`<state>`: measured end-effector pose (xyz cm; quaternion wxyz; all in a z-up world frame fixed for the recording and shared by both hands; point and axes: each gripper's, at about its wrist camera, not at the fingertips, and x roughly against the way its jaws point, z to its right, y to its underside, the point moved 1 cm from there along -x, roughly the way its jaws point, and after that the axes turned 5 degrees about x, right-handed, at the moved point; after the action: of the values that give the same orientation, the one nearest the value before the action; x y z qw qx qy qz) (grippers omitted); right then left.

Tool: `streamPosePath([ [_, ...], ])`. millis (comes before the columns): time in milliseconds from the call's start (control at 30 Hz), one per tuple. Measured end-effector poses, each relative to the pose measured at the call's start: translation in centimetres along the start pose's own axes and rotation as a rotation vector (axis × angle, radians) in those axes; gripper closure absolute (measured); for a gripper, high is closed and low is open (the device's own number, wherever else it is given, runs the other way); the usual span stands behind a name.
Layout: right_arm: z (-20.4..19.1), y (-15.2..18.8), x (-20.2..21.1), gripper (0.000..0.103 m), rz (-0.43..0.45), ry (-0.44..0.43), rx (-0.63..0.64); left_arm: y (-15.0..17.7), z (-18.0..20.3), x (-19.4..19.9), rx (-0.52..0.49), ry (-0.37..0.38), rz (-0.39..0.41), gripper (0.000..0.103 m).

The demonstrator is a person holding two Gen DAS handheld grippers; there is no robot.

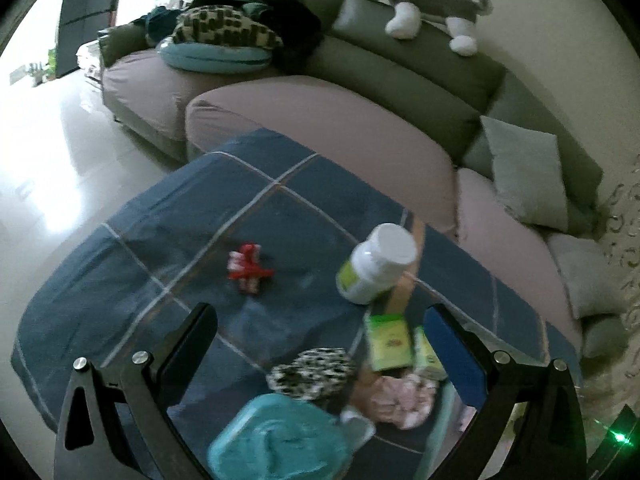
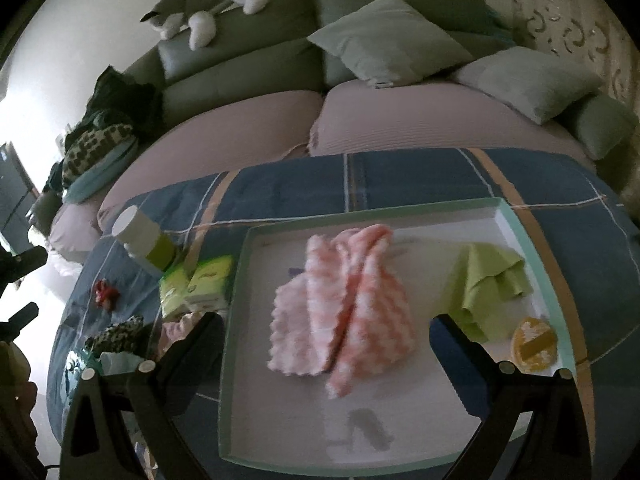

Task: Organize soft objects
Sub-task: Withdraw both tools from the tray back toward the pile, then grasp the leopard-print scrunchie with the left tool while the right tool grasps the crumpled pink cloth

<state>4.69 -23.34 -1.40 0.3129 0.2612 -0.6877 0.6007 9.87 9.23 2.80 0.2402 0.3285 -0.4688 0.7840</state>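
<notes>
- We are holding our left gripper [image 1: 320, 344] above the blue checked cloth [image 1: 160, 248], its jaws spread wide with nothing between them.
- Under that gripper we are seeing a leopard-print soft item [image 1: 314, 368], a teal cloth [image 1: 276, 440] in front of it, and a pale pink soft item [image 1: 400, 398] to the right, all close together and blurred.
- A small red and white toy [image 1: 249, 267] is lying alone on the cloth, well apart from the pile.
- A white bottle [image 1: 378, 262] with a green label is tilting on its side near two green boxes [image 1: 390, 342].
- We are keeping our right gripper [image 2: 326, 340] released as well, jaws apart, hovering over the white tray [image 2: 400, 420] with the pale green rim.
- In the tray, a pink and white fluffy cloth [image 2: 344, 304] is lying crumpled near the middle, directly between and beyond the fingers.
- A green cloth [image 2: 486, 284] is sitting in the tray to the right, apart from the pink one, and a yellow round item [image 2: 534, 344] is resting just beside the tray's right wall.
- Behind the table, a grey and white plush dog [image 1: 424, 4] is lying along the top of the sofa [image 1: 400, 80] back, and grey cushions [image 2: 392, 40] are leaning on the seat.
</notes>
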Motion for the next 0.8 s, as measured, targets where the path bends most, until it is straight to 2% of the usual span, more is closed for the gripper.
streamPosePath([
  [233, -1.7, 0.2, -0.5, 0.000, -0.016, -0.021, 0.024, 0.1, -1.1, -0.5, -0.013, 0.000, -0.048, 0.000],
  [467, -3.8, 0.5, -0.8, 0.000, -0.028, -0.067, 0.059, 0.8, -1.0, -1.0, -0.098, -0.074, -0.060, 0.000],
  [700, -5.9, 1.0, -1.5, 0.000, -0.048, -0.112, 0.110, 0.4, -2.6, -1.0, -0.044, -0.072, -0.060, 0.000],
  [800, -6.8, 1.3, -1.8, 0.000, -0.055, -0.141, 0.129, 0.5, -2.7, -1.4, -0.057, -0.086, -0.074, 0.000],
])
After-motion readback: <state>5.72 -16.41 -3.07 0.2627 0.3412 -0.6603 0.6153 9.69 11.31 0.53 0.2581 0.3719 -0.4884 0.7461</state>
